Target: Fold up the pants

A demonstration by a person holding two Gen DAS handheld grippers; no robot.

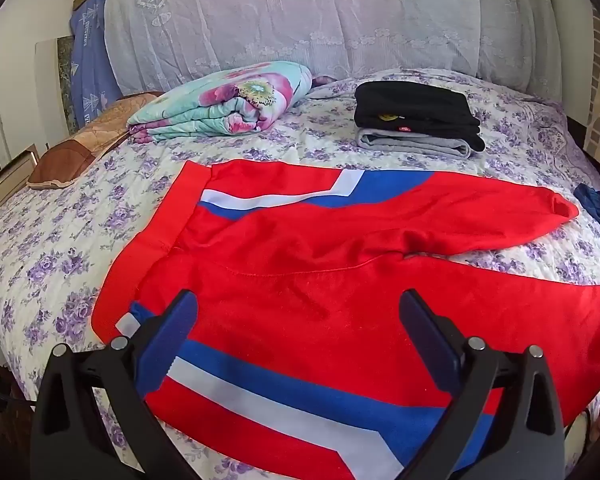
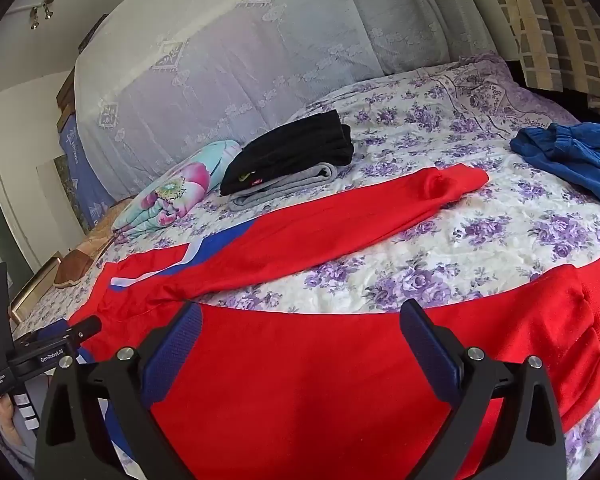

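Note:
Red pants (image 1: pixel 340 264) with blue and white stripes lie spread flat on the floral bedspread, waistband to the left, the two legs running right. My left gripper (image 1: pixel 298 300) is open above the near leg by the hip, holding nothing. My right gripper (image 2: pixel 300 312) is open above the near leg (image 2: pixel 320 360) further toward its cuff, also empty. The far leg (image 2: pixel 340 220) stretches away to its cuff. The left gripper's body (image 2: pixel 40 356) shows at the left edge of the right wrist view.
A folded stack of black and grey clothes (image 1: pixel 416 120) sits behind the pants. A folded floral quilt (image 1: pixel 228 100) and a brown pillow (image 1: pixel 80 148) lie at the back left. A blue garment (image 2: pixel 572 156) lies crumpled at the right. A lace-covered headboard (image 1: pixel 300 20) stands behind.

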